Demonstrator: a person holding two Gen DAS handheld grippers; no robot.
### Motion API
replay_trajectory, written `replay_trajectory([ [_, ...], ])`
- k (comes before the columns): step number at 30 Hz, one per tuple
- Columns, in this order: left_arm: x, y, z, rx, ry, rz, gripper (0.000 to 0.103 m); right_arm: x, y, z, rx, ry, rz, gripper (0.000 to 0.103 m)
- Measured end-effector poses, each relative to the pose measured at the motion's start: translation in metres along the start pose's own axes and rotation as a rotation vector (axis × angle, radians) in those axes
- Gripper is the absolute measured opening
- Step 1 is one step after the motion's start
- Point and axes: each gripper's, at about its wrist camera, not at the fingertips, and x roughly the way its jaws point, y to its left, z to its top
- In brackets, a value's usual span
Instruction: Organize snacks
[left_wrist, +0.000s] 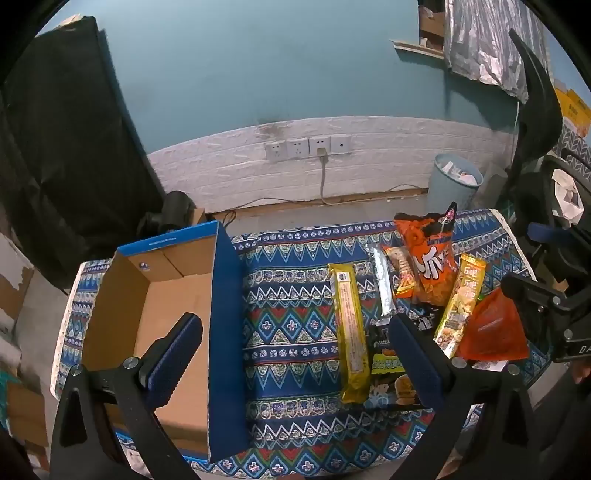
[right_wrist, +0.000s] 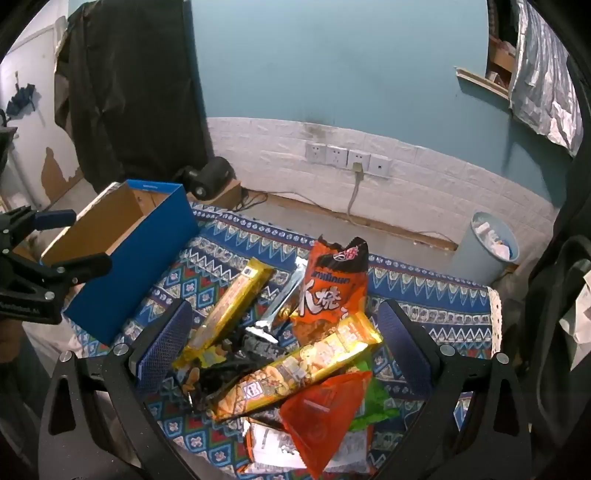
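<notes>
Left gripper (left_wrist: 295, 343) spread wide, holding nothing; the empty blue cardboard box (left_wrist: 221, 332) lies under its left finger, the long yellow snack bar (left_wrist: 349, 328) just inside its right finger. Right gripper (right_wrist: 284, 339) likewise wide and empty, poised over the snack pile: orange chip bag (right_wrist: 332, 291) ahead, gold nut bar (right_wrist: 295, 369) between its fingers, orange triangular pouch (right_wrist: 321, 417) nearest, all on the patterned tablecloth (right_wrist: 424, 295).

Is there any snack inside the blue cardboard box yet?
No. In the left wrist view the blue cardboard box shows only bare brown floor, and the snacks lie on the patterned cloth.
</notes>
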Motion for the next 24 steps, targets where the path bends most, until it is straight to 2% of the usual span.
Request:
replay_trajectory([
  [24, -0.0042, -0.0036, -0.0006, 0.010, -0.010, -0.013, 0.102, 0.0004, 0.0043, 0.0011, -0.013, 0.016, -0.002, 0.098],
])
